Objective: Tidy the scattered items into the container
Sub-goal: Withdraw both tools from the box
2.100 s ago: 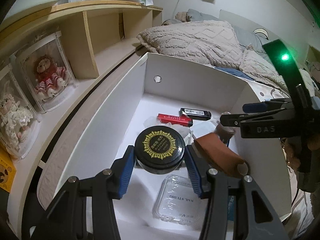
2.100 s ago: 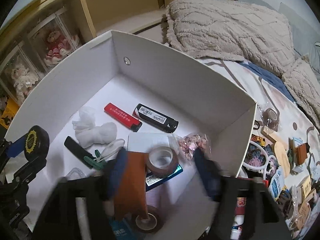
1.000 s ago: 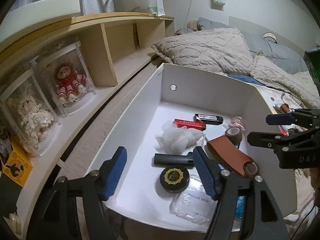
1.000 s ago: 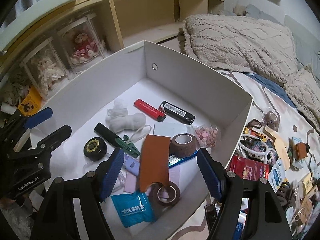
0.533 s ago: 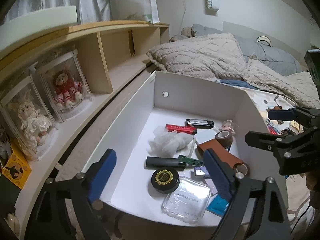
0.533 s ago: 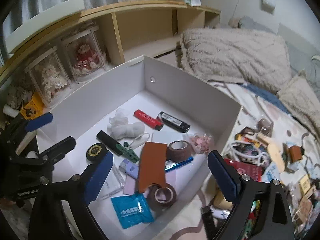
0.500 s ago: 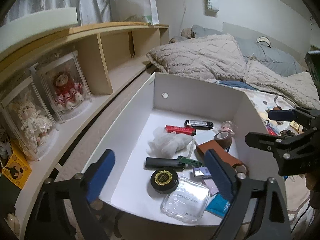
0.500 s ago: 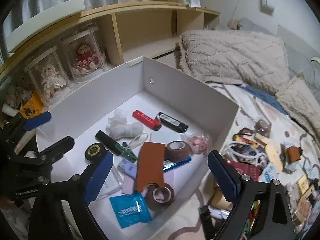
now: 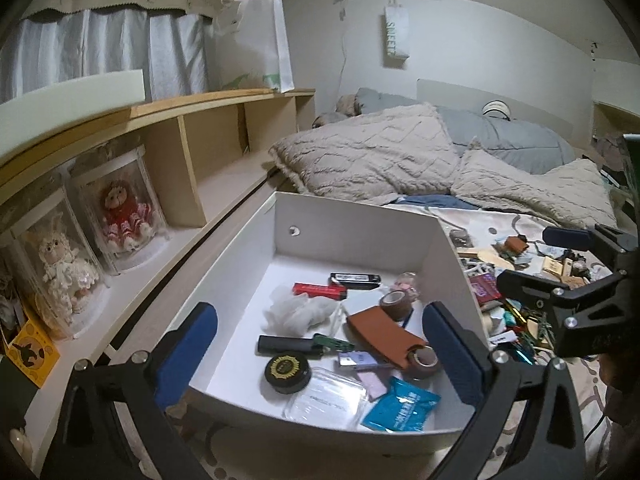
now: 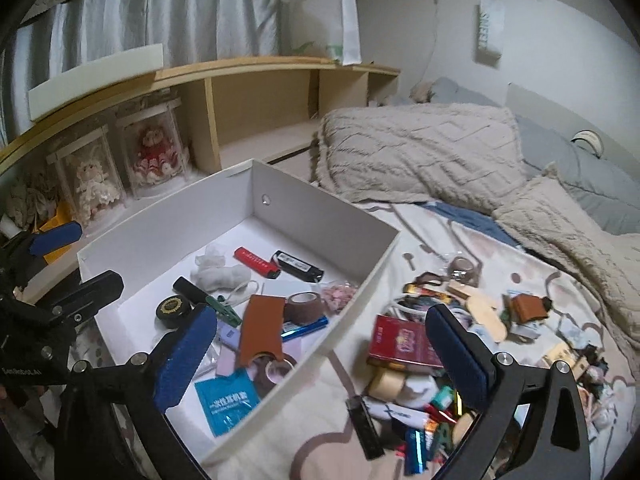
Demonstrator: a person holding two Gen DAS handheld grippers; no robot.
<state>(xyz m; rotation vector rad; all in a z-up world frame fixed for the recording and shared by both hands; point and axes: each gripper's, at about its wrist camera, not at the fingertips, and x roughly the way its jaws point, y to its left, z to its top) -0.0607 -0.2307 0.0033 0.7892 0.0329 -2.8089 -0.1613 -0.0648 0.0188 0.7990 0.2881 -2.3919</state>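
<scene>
Clutter (image 10: 460, 364) on the bedspread right of the white box (image 10: 352, 304) awaits while the left gripper (image 9: 320, 354) and right gripper (image 10: 320, 354), jaws just spread wide and empty, risk snagging several crowded pieces in one pinch.

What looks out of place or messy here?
A heap of small items, including a red box, lies scattered on the bedsheet right of the white box, not yet tidied in. Inside, things lie jumbled but contained. Nothing looks spilled or damaged.
</scene>
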